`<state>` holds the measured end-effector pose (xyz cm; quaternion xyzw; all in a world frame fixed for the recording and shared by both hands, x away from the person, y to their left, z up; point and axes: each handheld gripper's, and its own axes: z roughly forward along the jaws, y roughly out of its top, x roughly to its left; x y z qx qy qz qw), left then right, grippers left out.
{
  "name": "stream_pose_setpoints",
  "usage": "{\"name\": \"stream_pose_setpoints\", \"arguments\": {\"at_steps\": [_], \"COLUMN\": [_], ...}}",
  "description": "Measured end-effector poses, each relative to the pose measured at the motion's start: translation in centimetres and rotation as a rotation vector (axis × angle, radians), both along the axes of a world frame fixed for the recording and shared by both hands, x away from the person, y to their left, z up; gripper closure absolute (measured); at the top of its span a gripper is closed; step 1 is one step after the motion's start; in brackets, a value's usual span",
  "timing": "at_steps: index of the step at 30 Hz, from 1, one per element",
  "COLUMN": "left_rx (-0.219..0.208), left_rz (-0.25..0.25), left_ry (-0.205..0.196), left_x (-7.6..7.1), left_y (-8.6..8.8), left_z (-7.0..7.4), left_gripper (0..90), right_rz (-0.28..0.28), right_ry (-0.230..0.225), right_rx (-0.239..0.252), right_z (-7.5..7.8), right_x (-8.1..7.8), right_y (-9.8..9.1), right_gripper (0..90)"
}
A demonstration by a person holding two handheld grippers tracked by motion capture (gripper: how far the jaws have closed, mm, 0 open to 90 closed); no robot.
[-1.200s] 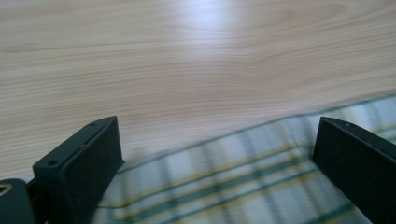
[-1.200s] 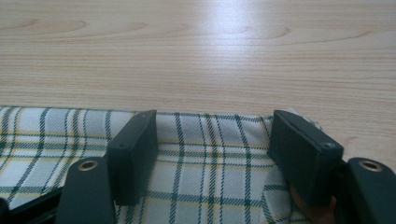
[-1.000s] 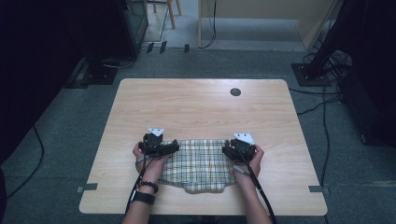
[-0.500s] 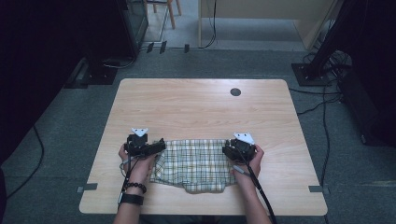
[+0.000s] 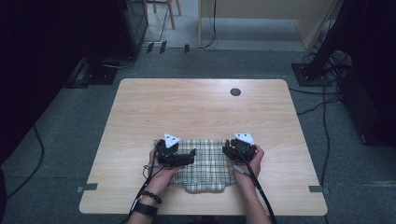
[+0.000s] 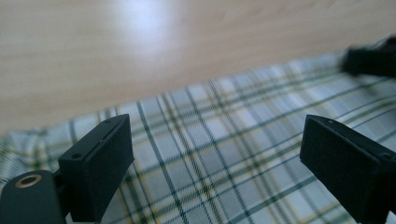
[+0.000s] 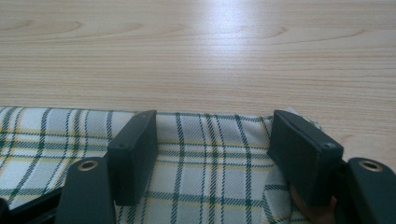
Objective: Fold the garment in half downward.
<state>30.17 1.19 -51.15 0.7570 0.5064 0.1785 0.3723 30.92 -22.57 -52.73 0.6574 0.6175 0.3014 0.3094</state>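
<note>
A green-and-yellow plaid cloth (image 5: 210, 167) lies folded flat near the front edge of the wooden table (image 5: 201, 112). My left gripper (image 5: 188, 158) lies over the cloth's left part, pointing right. In the left gripper view, the left gripper (image 6: 215, 158) has wide jaws that have just been closing a little; the cloth (image 6: 196, 116) lies below them and nothing is pinched. My right gripper (image 5: 236, 148) rests at the cloth's right far corner. In the right gripper view, the right gripper (image 7: 215, 144) stands open, its jaws straddling the cloth's (image 7: 46, 135) far hem without pinching it.
A dark round grommet hole (image 5: 235, 92) sits in the far right of the tabletop. Bare wood stretches beyond the cloth. Black stands and cables (image 5: 322, 70) ring the table on the grey floor. The right gripper's dark shape (image 6: 369, 60) shows across the cloth.
The left gripper swung out to the left past the cloth's edge, then came back right over the cloth. The right gripper and the cloth stayed put.
</note>
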Motion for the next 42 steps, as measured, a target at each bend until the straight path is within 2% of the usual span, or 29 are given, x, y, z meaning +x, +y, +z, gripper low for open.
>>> {"name": "stream_pose_setpoints", "arguments": {"at_steps": [1, 2, 4, 5, 6, 8, 9, 10, 12, 13, 15, 17, 19, 21, 22, 24, 25, 26, 28, 29, 30, 31, 33, 36, 37, 38, 40, 42], "left_rx": [0.023, 0.064, 0.096, 0.107, 0.089, 0.110, 0.090, 0.088, 0.079, 0.095, 0.086, 0.035, -0.022, -0.056, -0.070, -0.074, -0.057, -0.039, 0.010, 0.023, 0.030, 0.048, 0.113, 0.119, 0.128, 0.116, 0.131, 0.111], "left_rz": [0.013, 0.034, 0.052, 0.061, 0.059, 0.078, 0.089, 0.097, 0.121, 0.150, 0.215, 0.265, 0.243, 0.186, 0.131, 0.042, 0.004, -0.009, 0.007, 0.015, 0.017, 0.021, 0.044, 0.048, 0.066, 0.075, 0.098, 0.144], "left_ry": [-0.002, -0.006, -0.040, -0.043, -0.049, -0.061, -0.048, -0.054, -0.031, -0.027, -0.016, -0.016, -0.058, -0.090, -0.094, -0.074, -0.052, -0.039, 0.014, 0.014, -0.013, -0.019, -0.034, -0.062, -0.052, -0.047, -0.049, -0.009], "left_x": [0.0, 0.0, -0.3, -0.4, -0.5, -0.8, -0.8, -0.9, -0.8, -0.8, -0.8, -0.9, -1.4, -2.0, -2.4, -2.7, -2.9, -2.9, -2.8, -2.8, -3.0, -3.1, -3.1, -3.4, -3.4, -3.5, -3.6, -3.4], "left_y": [0.1, 0.4, 1.2, 1.7, 2.2, 3.1, 3.7, 4.3, 5.4, 5.9, 7.1, 7.8, 7.5, 5.9, 4.6, 2.6, 1.4, 0.8, 0.0, 0.1, 0.2, 0.5, 1.1, 2.3, 2.7, 3.2, 4.3, 5.5], "left_z": [-0.4, -0.9, -1.3, -1.4, -1.5, -1.5, -1.6, -1.5, -1.6, -1.6, -1.5, -0.8, 0.5, 1.5, 1.8, 1.6, 1.0, 0.6, -0.8, -1.1, -1.3, -1.4, -1.5, -1.6, -1.7, -1.7, -1.6, -1.4], "left_gripper": [10.0, 10.0, 10.0, 10.0, 9.6, 9.6, 8.3, 8.3, 6.2, 6.3, 6.5, 7.7, 7.7, 7.7, 7.7, 7.6, 7.6, 7.6, 7.5, 7.5, 7.3, 7.3, 7.3, 7.4, 7.3, 7.0, 7.0, 7.0], "right_rz": [0.000, -0.001, -0.002, 0.000, -0.001, 0.000, -0.001, -0.001, -0.001, 0.000, 0.000, -0.001, -0.002, -0.002, -0.003, -0.004, -0.003, -0.005, -0.005, -0.004, -0.004, -0.004, -0.004, -0.003, -0.004, -0.003, -0.004, -0.004], "right_ry": [0.000, 0.000, 0.001, 0.001, 0.000, 0.001, 0.000, 0.000, 0.000, 0.000, 0.000, 0.000, 0.001, 0.001, 0.001, 0.001, 0.001, 0.001, 0.000, 0.000, 0.000, 0.001, 0.001, 0.001, 0.000, 0.001, 0.001, 0.001], "right_rx": [0.002, 0.004, 0.006, 0.004, 0.003, 0.004, 0.005, 0.006, 0.007, 0.005, 0.002, -0.002, -0.005, -0.005, -0.005, -0.004, -0.002, 0.000, 0.003, 0.004, 0.005, 0.005, 0.005, 0.003, 0.005, 0.005, 0.004, 0.003], "right_z": [0.0, 0.0, 0.0, 0.0, 0.0, 0.0, 0.0, 0.0, 0.0, 0.0, 0.0, 0.0, 0.0, 0.0, 0.0, 0.0, 0.0, 0.0, 0.0, 0.0, 0.0, 0.0, 0.0, 0.0, 0.0, 0.0, 0.0, 0.0], "right_x": [0.0, 0.0, 0.0, 0.0, 0.0, 0.0, 0.0, 0.0, 0.0, 0.0, 0.0, 0.0, 0.0, 0.0, 0.0, 0.0, 0.0, 0.0, 0.0, 0.0, 0.0, 0.0, 0.0, 0.0, 0.0, 0.0, 0.0, 0.0], "right_y": [0.0, 0.0, 0.0, 0.0, 0.0, 0.0, 0.0, 0.0, 0.0, 0.0, 0.0, 0.0, 0.0, 0.0, 0.0, 0.0, 0.0, 0.0, 0.0, 0.0, 0.0, -0.1, 0.0, 0.0, 0.0, -0.1, 0.0, 0.0], "right_gripper": [32.7, 32.6, 32.6, 32.6, 32.6, 32.6, 32.6, 32.6, 32.6, 32.6, 32.6, 32.6, 32.6, 32.6, 32.6, 32.6, 32.6, 32.5, 32.5, 32.4, 32.4, 32.3, 32.3, 32.3, 32.3, 32.3, 32.3, 32.3]}}
